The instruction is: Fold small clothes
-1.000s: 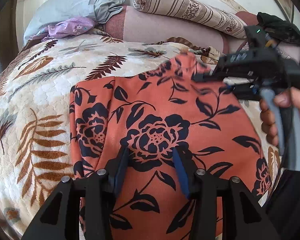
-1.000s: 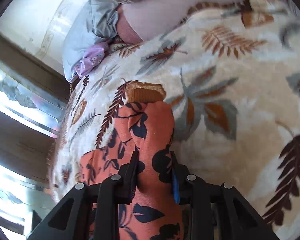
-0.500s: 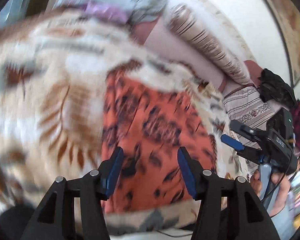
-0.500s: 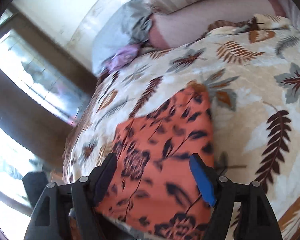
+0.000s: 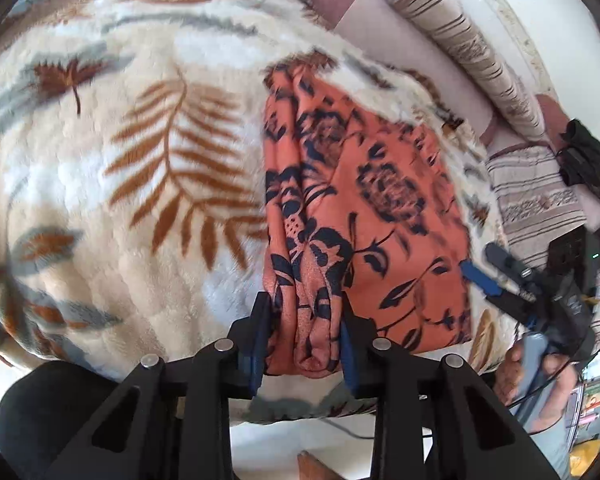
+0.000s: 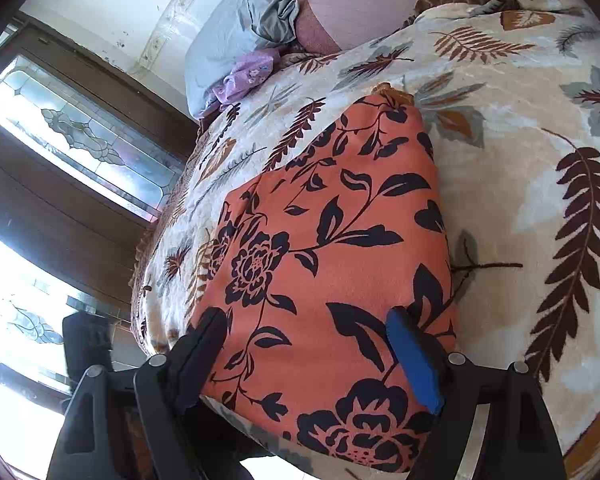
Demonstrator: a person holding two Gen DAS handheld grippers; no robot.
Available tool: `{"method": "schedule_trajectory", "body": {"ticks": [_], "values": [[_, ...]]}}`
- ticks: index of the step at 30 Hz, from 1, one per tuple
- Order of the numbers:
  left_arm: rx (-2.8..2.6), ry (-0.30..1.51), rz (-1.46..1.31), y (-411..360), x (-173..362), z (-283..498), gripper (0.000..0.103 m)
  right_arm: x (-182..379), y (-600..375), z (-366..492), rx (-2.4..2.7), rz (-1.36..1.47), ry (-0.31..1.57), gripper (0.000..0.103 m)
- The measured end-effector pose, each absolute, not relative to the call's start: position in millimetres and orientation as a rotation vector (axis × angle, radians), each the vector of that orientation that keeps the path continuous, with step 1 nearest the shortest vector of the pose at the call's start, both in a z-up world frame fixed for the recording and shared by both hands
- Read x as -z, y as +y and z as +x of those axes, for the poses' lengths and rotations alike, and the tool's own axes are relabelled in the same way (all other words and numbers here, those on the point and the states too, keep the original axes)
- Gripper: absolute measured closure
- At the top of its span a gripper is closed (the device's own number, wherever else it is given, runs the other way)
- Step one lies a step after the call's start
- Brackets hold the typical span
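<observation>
An orange garment with dark blue flowers point(image 5: 380, 200) lies folded on the bed, near its front edge. My left gripper point(image 5: 304, 308) is at the garment's near left corner. Its jaws are closing, and the bunched folded edge fills the gap between the blue pads. In the right wrist view the same garment point(image 6: 320, 220) lies flat under my right gripper point(image 6: 306, 316). Those jaws are opening wide, hover over the near edge and pinch nothing. The right gripper point(image 5: 496, 276) also shows at the garment's right side, held by a hand point(image 5: 512, 368).
A cream fleece blanket with leaf print point(image 5: 140, 160) covers the bed. Striped pillows point(image 5: 460, 40) lie at the head, with a grey-blue pillow point(image 6: 228, 32) and a purple cloth point(image 6: 248, 74) in the far corner. A dark window frame point(image 6: 80, 140) stands beside the bed. A black item point(image 5: 588, 160) lies far right.
My right gripper let go of the garment's bunched end, opened and drew back. My left gripper swung to the garment's left edge and closed on it. The garment now lies flat.
</observation>
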State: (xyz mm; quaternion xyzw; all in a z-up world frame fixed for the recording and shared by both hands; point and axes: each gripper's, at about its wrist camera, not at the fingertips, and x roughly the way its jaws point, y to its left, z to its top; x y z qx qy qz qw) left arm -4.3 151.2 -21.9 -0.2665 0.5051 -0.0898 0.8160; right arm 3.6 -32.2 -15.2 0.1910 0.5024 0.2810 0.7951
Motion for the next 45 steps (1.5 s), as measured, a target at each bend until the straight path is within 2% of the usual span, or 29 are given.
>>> {"method": "schedule_trajectory", "body": {"ticks": [1, 2, 4, 7, 10, 11, 12, 13, 16, 18, 19, 20, 30, 38, 42, 43, 45], "values": [[0.201, 1.064, -0.583, 152.7, 15.9, -1.9, 0.068, 15.4, -32.1, 4.3, -0.605, 0.41, 1.082, 0.019], [0.192, 1.058, -0.589, 154.3, 10.4, 4.5, 0.052, 15.4, -32.5, 4.3, -0.606, 0.413, 1.086, 0.019], [0.186, 1.017, -0.584, 158.0, 2.0, 20.0, 0.029, 14.2, -36.3, 4.8, -0.611, 0.435, 1.097, 0.019], [0.138, 0.985, -0.61, 165.6, -5.5, 53.4, 0.022, 13.8, -39.4, 6.3, -0.622, 0.462, 1.114, 0.019], [0.14, 0.981, -0.572, 163.0, 3.8, 96.3, 0.021, 15.1, -39.8, 7.7, -0.634, 0.47, 1.12, 0.018], [0.148, 0.996, -0.554, 161.4, 13.4, 108.3, 0.028, 15.9, -38.9, 8.2, -0.637, 0.469, 1.12, 0.018], [0.127, 1.048, -0.547, 158.0, 31.5, 125.9, 0.046, 15.8, -41.0, 8.0, -0.64, 0.467, 1.12, 0.018], [0.122, 1.117, -0.593, 157.6, 51.3, 139.2, 0.07, 16.2, -40.6, 8.0, -0.643, 0.465, 1.119, 0.018], [0.112, 1.07, -0.676, 169.6, 44.1, 132.0, 0.071, 15.6, -39.2, 7.2, -0.665, 0.444, 1.119, 0.018], [0.103, 1.031, -0.639, 166.5, 33.2, 124.8, 0.066, 16.6, -39.5, 7.8, -0.669, 0.442, 1.121, 0.018], [0.083, 1.041, -0.612, 164.8, 30.8, 121.4, 0.046, 17.6, -39.9, 8.8, -0.67, 0.448, 1.124, 0.018], [0.066, 1.047, -0.597, 164.0, 28.7, 117.5, 0.031, 18.2, -40.1, 9.4, -0.67, 0.454, 1.125, 0.018], [-0.001, 0.962, -0.383, 148.8, -5.1, 67.1, 0.024, 8.7, -37.5, 0.5, -0.607, 0.433, 1.154, 0.018], [0.0, 0.936, -0.353, 140.9, -21.9, 46.1, 0.02, -4.3, -61.5, -20.5, -0.545, 0.442, 1.117, 0.018], [0.008, 0.952, -0.375, 134.3, -7.8, 37.6, 0.011, 4.7, -83.5, -18.5, -0.501, 0.512, 1.115, 0.013], [0.021, 0.984, -0.378, 130.8, 2.0, 36.5, 0.011, 14.4, -86.3, -16.3, -0.493, 0.529, 1.144, 0.013], [0.066, 1.111, -0.374, 123.2, 32.6, 38.9, 0.019, 35.6, -85.2, -12.5, -0.489, 0.528, 1.246, 0.013]]}}
